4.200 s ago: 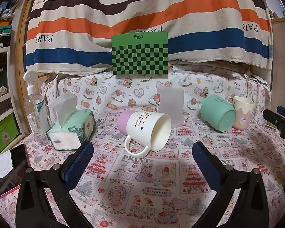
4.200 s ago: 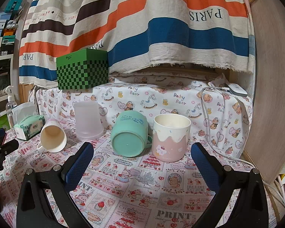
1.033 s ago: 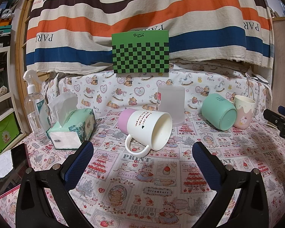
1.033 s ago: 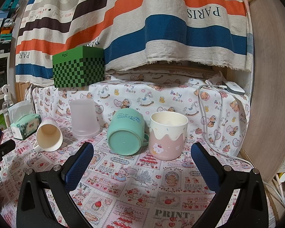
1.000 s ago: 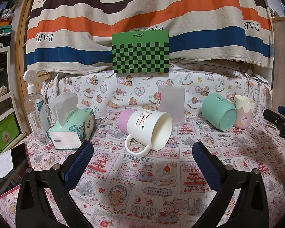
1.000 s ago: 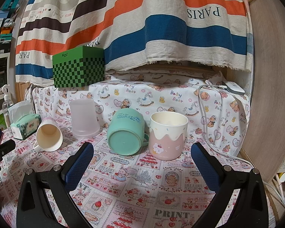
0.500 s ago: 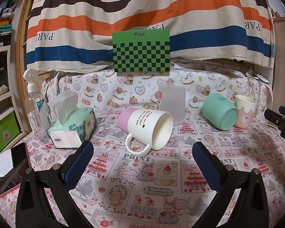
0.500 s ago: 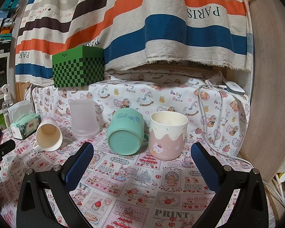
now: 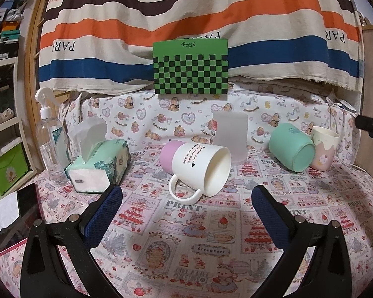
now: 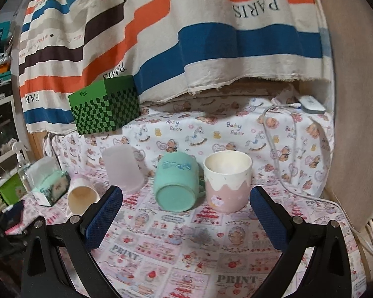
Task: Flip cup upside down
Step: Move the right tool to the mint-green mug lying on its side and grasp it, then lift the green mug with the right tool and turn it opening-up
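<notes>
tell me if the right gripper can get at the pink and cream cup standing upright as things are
Probably yes. The right gripper is open with the pink and cream cup just ahead; only bare patterned tablecloth lies between. The teal mug on its side crowds its left.

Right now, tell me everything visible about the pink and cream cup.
The pink and cream cup stands upright on the printed tablecloth, mouth up and seemingly empty. It looks ceramic: cream rim dripping in scallops over a pink body with a small character motif. The teal mug lies on its side right beside it.
</notes>
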The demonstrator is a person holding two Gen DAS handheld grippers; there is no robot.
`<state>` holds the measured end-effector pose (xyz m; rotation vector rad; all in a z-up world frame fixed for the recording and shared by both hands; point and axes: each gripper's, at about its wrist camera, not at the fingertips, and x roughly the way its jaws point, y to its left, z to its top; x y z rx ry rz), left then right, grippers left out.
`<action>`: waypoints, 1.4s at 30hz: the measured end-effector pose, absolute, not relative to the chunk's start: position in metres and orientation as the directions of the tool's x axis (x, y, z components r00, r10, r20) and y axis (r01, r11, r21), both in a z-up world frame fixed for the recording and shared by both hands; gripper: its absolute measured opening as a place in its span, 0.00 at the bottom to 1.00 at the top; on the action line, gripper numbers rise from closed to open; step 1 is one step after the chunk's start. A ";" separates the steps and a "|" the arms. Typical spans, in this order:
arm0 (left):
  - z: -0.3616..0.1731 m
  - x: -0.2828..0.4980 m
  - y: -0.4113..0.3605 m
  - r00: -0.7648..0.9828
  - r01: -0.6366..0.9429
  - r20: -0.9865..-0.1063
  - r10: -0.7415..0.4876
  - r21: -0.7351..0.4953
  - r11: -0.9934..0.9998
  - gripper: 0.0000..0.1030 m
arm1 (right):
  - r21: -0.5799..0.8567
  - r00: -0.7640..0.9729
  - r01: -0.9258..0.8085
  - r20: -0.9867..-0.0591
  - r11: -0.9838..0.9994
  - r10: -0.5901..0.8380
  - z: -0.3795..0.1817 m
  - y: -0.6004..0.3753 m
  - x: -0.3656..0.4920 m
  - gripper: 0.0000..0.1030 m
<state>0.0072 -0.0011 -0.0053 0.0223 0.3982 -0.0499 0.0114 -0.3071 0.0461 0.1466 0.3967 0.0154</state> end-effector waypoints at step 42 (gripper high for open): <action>-0.006 0.014 -0.002 0.906 0.053 -0.421 -0.045 0.007 0.999 1.00 | -0.003 0.607 -0.085 -0.793 0.996 0.049 0.046 -0.203 0.147 0.86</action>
